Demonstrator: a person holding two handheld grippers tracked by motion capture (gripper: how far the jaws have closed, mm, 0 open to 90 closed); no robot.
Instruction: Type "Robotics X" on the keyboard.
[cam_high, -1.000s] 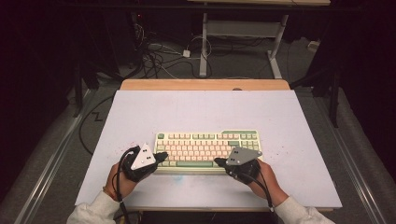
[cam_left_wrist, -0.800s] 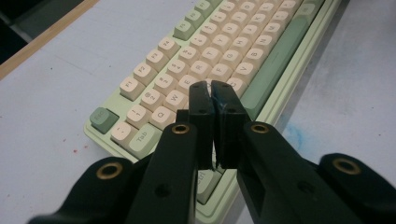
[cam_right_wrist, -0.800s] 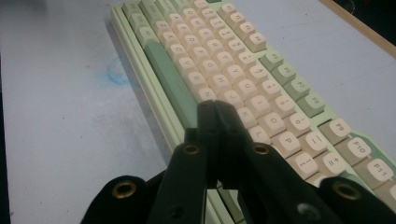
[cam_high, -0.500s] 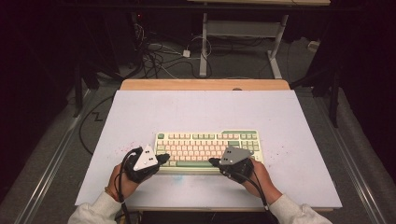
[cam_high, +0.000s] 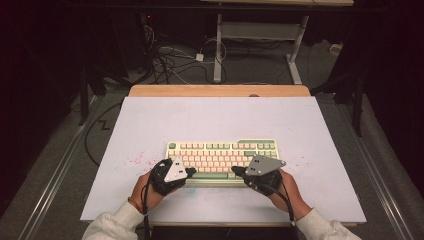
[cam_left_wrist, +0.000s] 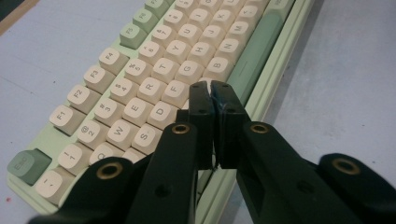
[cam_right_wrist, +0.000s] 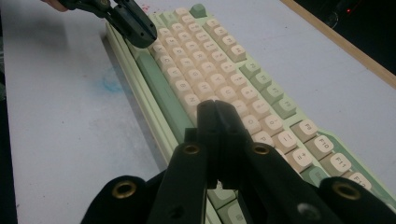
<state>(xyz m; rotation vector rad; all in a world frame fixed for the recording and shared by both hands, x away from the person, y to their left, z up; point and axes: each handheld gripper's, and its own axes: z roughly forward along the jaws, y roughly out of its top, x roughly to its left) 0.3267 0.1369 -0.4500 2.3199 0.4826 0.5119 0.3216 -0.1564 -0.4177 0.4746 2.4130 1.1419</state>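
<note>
My left gripper (cam_left_wrist: 211, 88) and right gripper (cam_right_wrist: 215, 108) are both closed on nothing, tips poised over, perhaps touching, the bottom key rows of the cream-and-green keyboard (cam_high: 222, 152), which lies near the front of the pale table (cam_high: 215, 115).

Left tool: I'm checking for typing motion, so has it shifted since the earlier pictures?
Yes. The left tool moved right, onto the keyboard's lower-left keys.
</note>
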